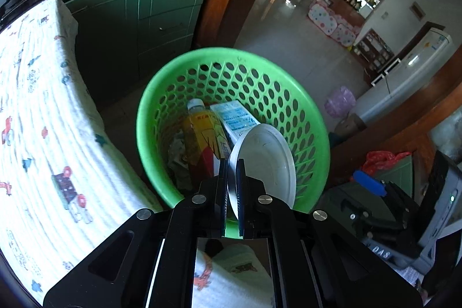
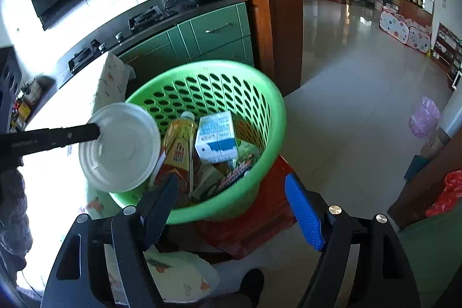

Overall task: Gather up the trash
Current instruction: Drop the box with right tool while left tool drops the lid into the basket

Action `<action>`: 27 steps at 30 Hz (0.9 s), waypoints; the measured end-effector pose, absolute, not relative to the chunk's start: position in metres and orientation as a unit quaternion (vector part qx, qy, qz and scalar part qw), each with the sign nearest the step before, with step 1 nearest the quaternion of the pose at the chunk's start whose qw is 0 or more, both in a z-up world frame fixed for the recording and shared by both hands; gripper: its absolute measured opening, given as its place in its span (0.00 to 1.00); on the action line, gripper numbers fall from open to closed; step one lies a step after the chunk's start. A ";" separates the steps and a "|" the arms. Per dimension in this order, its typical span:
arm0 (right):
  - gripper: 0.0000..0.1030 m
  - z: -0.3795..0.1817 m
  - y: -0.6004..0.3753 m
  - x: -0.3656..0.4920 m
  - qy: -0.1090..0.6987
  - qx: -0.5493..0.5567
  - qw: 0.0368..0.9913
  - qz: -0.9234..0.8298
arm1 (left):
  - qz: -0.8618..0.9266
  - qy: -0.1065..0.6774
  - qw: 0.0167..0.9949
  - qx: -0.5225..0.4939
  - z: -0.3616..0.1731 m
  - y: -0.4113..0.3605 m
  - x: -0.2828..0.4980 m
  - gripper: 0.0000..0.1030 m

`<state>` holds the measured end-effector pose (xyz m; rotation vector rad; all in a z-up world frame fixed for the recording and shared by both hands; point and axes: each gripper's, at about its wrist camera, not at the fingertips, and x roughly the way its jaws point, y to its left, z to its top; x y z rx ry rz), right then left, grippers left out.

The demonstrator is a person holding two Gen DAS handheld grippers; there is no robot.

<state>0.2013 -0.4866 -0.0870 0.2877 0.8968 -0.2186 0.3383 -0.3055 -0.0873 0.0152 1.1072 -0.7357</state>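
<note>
My left gripper [image 1: 233,163] pinches a white plastic lid [image 1: 264,160] at the near rim of the green basket [image 1: 161,94], cloth-covered table [image 1: 43,106] just left. My right gripper [image 2: 231,192] hangs spread and empty; open tiled floor [image 2: 352,111] lies right.

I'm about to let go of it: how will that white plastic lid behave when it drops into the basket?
The white lid, pinched by its rim in the left gripper, looks thin and light, so it probably falls softly. Being round and flat, it may slide off the carton and lean against the green basket wall.
</note>
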 end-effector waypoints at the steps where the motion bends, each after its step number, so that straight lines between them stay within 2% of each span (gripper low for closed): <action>1: 0.71 -0.089 -0.486 0.200 0.433 0.136 0.885 -0.106 | -0.341 0.515 0.786 0.010 -0.089 -0.309 0.337 0.05; 12: 0.75 -0.089 -0.480 0.191 0.431 0.128 0.888 -0.101 | -0.339 0.524 0.781 0.015 -0.099 -0.317 0.331 0.08; 15: 0.75 -0.087 -0.476 0.188 0.427 0.127 0.890 -0.099 | -0.339 0.522 0.783 0.016 -0.097 -0.315 0.328 0.16; 20: 0.76 -0.082 -0.467 0.183 0.424 0.124 0.892 -0.094 | -0.342 0.513 0.787 0.014 -0.089 -0.308 0.322 0.21; 23: 0.79 -0.077 -0.463 0.180 0.421 0.123 0.894 -0.091 | -0.341 0.500 0.796 0.023 -0.080 -0.301 0.315 0.29; 25: 0.79 -0.075 -0.458 0.177 0.418 0.122 0.896 -0.090 | -0.339 0.487 0.804 0.029 -0.073 -0.295 0.308 0.45; 27: 0.80 -0.072 -0.454 0.175 0.416 0.124 0.896 -0.088 | -0.335 0.470 0.816 0.037 -0.065 -0.285 0.300 0.50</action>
